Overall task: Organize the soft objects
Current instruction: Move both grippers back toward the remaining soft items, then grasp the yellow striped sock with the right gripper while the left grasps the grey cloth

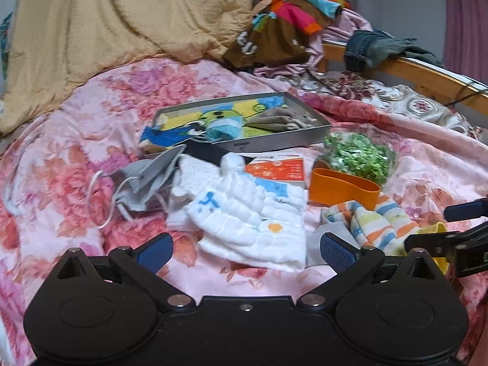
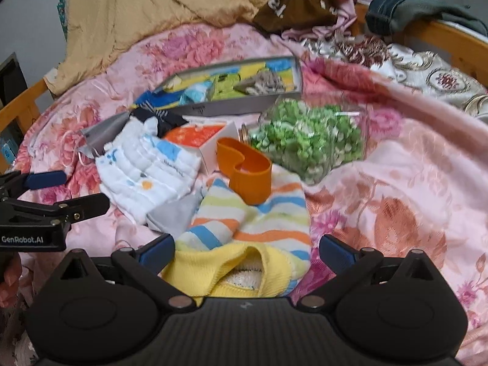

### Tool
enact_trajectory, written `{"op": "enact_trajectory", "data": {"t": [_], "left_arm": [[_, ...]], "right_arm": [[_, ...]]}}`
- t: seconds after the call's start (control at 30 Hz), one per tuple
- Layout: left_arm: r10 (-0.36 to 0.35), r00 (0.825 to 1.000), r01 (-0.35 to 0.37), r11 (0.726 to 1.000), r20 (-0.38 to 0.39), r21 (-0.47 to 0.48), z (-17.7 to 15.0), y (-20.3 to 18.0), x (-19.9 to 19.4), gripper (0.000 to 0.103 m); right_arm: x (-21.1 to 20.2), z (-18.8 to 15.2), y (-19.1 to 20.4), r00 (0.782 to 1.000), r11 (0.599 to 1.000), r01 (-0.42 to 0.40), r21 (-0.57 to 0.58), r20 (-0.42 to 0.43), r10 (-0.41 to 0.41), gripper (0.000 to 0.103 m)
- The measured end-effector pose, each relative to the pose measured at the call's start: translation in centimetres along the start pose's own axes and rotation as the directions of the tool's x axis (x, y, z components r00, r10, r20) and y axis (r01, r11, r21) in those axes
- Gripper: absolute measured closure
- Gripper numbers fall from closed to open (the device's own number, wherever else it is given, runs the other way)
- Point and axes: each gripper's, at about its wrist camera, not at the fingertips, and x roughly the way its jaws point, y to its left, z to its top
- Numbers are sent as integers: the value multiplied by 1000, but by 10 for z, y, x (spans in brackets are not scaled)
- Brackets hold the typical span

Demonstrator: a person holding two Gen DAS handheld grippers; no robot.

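My left gripper (image 1: 246,251) is open over the floral bedspread, with a white quilted cloth (image 1: 253,219) lying just ahead between its fingers. My right gripper (image 2: 246,251) is open too, and the yellow cuff of a striped sock (image 2: 244,222) lies between its fingers. An orange band (image 2: 247,167) rests on the sock's far end. A metal tray (image 1: 274,145) further back holds a colourful cloth and a beige knitted piece. A grey face mask (image 1: 146,180) lies left of the white cloth. Each gripper shows at the edge of the other's view: right gripper (image 1: 442,225), left gripper (image 2: 76,192).
A bag of green pieces (image 2: 308,146) and an orange-and-white box (image 1: 277,167) sit near the tray. A tan quilt (image 1: 106,30) and a heap of clothes (image 1: 289,21) fill the back. Jeans (image 1: 366,48) hang over the wooden bed frame (image 1: 427,76) at the right.
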Motion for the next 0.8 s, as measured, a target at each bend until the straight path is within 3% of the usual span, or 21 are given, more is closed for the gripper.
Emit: {"op": "enact_trajectory", "data": {"t": [0.23,0.4,0.53,0.67,0.8], "left_arm": [[-142,990,140,977,0,161,-3,-14,10,2],[-196,980,199,941,-40,275,-6,-23,21,10],[-247,966,260,915,-80,308,-1,-30,33,28],[-287,948,317,884,-135,343,2,-40,47,48],[-307,933,357,850,-188,387,2,-49,56,55]], "right_arm": [[15,-1,9,998,999,-10,-42,-68,7,1],[21,0,5,995,1000,0,-13,-95,-2,14],[25,-2,10,993,999,10,-43,-117,-15,25],[30,-2,7,990,1000,5,-28,-141,-9,27],[31,-2,6,989,1000,7,-21,-145,-10,39]]}}
